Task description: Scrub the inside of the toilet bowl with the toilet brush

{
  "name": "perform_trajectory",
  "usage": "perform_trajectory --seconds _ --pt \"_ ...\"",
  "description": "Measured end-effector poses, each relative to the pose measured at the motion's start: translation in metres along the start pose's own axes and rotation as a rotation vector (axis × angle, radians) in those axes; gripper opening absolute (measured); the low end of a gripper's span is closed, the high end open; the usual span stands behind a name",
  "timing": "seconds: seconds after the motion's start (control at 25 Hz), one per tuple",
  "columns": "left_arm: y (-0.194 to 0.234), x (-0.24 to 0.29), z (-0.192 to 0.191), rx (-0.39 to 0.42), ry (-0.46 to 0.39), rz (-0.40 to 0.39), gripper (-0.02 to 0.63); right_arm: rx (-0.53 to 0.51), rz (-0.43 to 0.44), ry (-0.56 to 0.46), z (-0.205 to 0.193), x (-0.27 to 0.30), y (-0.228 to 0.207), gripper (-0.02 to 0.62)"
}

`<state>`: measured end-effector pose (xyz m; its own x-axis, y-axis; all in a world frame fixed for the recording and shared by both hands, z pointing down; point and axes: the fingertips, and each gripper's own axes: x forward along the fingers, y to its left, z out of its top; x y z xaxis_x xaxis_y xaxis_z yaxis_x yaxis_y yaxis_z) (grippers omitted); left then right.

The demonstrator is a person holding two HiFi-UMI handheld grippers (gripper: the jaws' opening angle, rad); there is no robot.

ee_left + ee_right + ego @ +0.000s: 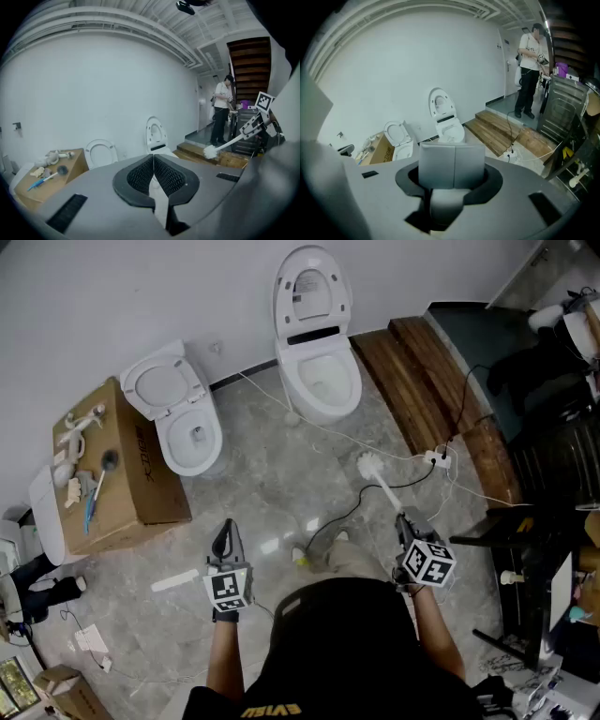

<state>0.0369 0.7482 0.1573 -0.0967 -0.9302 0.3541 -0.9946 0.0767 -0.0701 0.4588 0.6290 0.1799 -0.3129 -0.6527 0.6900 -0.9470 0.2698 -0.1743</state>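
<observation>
Holding the toilet brush (384,486) by the back end of its handle, the right gripper (405,519) has its jaws clamped on it. The white bristle head points toward 11 o'clock, in the air above the floor (281,484) and well apart from either bowl. The left gripper (225,531) sits at 9 o'clock from the right one, its jaws pressed together with nothing between them. A large toilet (323,381) with its lid up stands at 12 o'clock from the person, and a small toilet (187,432) at 10 o'clock, beside a cardboard box (141,484). The brush looks light and stiff: a thin, smooth plastic rod with soft, springy bristles. Held so far back, it is likely to lever and twist in the jaws once pressed against glazed porcelain. A hold nearer mid-handle would probably be steadier.
</observation>
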Motion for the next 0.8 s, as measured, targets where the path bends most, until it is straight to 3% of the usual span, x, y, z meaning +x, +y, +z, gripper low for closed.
perform_trajectory --seconds 0.2,0.44,0.68,0.8 --pt "0.023 0.008 -0.007 0.023 0.016 -0.026 0.018 -0.019 0.000 -0.032 0.001 -0.002 0.039 0.158" --pt "-0.002 0.049 0.011 0.048 0.027 -0.086 0.018 -0.137 -0.026 -0.035 0.019 0.017 0.034 0.158" --pt "-0.029 0.116 0.029 0.088 0.089 -0.089 0.018 -0.227 0.098 -0.024 0.063 0.080 0.023 0.158" --pt "-0.034 0.148 0.039 0.052 0.139 -0.050 0.018 -0.253 0.141 -0.032 0.105 0.117 0.009 0.158"
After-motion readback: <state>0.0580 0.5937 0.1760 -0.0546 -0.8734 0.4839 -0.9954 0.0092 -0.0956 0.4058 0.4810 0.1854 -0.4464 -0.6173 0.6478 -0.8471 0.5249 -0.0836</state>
